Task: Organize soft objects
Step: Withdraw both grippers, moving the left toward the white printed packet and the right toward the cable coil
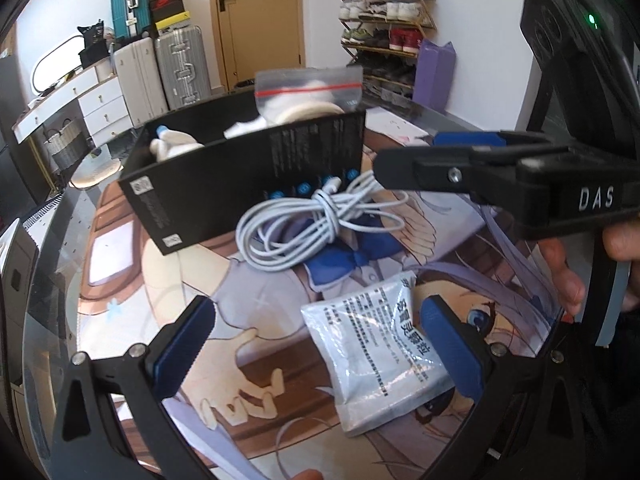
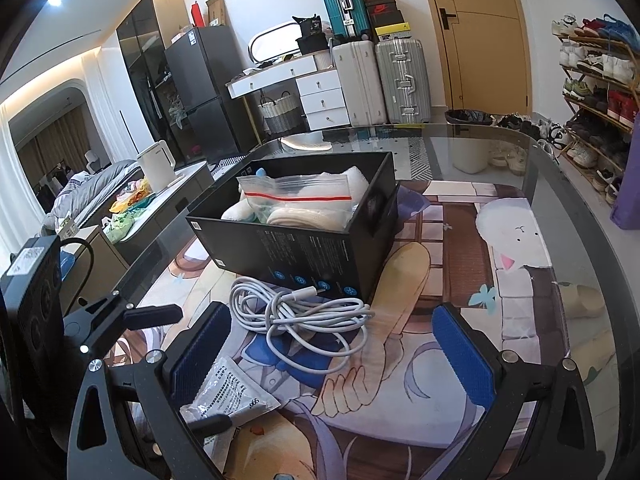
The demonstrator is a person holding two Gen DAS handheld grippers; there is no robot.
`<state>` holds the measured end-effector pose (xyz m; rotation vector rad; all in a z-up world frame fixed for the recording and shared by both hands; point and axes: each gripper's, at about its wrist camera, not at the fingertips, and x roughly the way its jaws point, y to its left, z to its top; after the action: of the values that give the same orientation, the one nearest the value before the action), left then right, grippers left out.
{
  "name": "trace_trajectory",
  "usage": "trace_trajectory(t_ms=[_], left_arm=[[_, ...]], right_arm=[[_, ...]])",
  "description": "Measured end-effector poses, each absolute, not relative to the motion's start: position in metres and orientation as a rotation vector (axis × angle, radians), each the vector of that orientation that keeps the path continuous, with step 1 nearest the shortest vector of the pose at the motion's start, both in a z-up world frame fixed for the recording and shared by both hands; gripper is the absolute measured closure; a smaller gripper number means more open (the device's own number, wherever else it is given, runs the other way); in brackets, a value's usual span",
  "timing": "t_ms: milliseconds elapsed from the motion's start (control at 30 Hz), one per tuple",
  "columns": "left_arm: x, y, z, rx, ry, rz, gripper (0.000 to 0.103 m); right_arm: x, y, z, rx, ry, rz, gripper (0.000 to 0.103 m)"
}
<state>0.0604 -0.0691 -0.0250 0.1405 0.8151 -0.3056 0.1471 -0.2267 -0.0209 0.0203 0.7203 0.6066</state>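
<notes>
We hover both tools wide open: the left tool point(image 1: 316, 344) over the foil pouch point(image 1: 380, 364), the right tool point(image 2: 332, 356) nearing the coiled cable point(image 2: 296, 312) beside the black box point(image 2: 304, 240). Next, probably: pinch, lift, box it.

A glass table point(image 2: 500, 148) with a rounded edge carries everything, and a large printed cartoon mat point(image 2: 440, 248) covers most of its top. Directly on the mat, a black open box point(image 2: 312, 252) sits toward 12 o'clock in the right wrist view. A coiled white cable point(image 2: 296, 312) lies just beside the box's near wall. At 7 o'clock, a silvery printed packet point(image 2: 228, 396) lies flat on the mat.
</notes>
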Motion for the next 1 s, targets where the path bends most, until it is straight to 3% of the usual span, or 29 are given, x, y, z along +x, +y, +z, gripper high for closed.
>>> trace_trajectory(t_ms=[1000], left_arm=[[0.091,-0.017,-0.035,0.085,0.863,-0.169,0.0]], right_arm=[[0.178,-0.183,-0.053,-0.056,0.887,0.577,0.001]])
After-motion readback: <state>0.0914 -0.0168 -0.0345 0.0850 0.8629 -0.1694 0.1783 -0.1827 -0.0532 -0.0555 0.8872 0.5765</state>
